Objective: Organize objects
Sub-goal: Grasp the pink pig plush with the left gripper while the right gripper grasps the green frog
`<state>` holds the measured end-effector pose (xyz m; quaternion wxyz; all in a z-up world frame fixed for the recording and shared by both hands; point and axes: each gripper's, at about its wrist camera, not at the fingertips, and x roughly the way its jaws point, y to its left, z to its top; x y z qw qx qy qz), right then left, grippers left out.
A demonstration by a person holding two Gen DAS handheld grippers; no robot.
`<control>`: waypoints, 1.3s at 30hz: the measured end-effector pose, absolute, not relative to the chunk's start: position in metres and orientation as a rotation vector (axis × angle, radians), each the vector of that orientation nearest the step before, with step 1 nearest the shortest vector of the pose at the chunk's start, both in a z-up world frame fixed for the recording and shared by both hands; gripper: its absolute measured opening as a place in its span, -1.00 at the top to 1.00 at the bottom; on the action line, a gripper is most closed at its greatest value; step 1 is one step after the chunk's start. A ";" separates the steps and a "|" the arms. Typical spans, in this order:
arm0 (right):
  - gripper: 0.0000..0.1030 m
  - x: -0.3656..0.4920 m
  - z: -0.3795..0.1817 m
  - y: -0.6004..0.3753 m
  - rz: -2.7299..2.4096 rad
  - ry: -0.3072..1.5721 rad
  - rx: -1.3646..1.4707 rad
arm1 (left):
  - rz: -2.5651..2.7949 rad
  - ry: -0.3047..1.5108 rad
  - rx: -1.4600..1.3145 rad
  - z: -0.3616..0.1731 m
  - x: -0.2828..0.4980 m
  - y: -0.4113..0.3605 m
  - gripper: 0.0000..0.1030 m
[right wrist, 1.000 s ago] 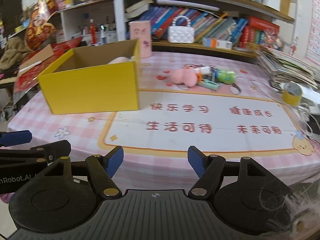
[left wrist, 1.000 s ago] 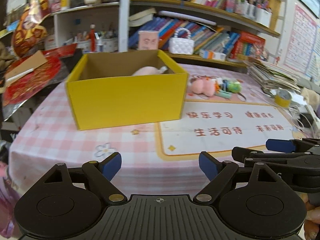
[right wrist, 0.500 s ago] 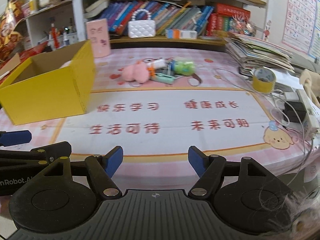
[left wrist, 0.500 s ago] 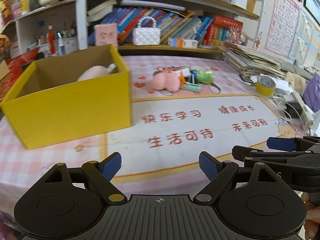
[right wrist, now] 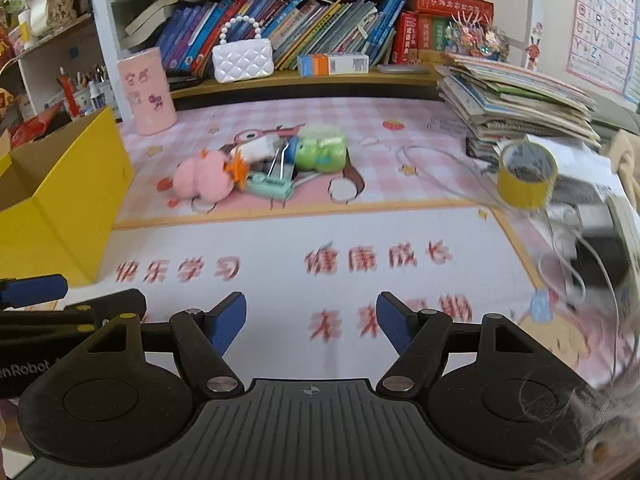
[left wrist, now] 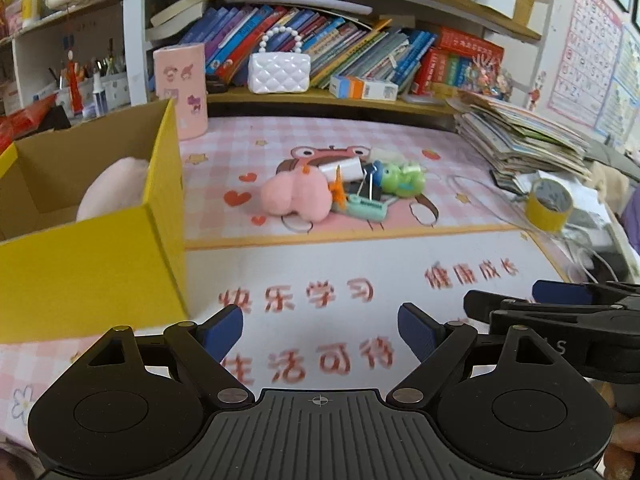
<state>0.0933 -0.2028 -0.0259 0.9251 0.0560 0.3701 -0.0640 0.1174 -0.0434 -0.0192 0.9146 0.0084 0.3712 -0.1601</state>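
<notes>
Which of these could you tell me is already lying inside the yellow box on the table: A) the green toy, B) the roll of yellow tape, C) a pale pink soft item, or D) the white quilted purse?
C: a pale pink soft item shows over the wall of the yellow box, while the tape, green toy and purse are all outside it.

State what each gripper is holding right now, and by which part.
Nothing is held. The left gripper and the right gripper both stand open and empty above the mat, short of the toy pile.
</notes>
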 end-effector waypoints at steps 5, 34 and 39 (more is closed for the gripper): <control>-0.35 0.120 -0.021 -0.228 -0.100 0.744 0.096 | -0.267 0.754 -0.007 -0.017 0.145 -0.063 -0.69; -0.42 0.289 -0.051 -0.286 0.086 0.750 0.111 | -0.084 0.849 -0.025 -0.067 0.306 -0.109 -0.75; -0.41 0.310 -0.060 -0.286 0.126 0.774 0.121 | -0.085 0.846 -0.033 -0.068 0.309 -0.105 -0.56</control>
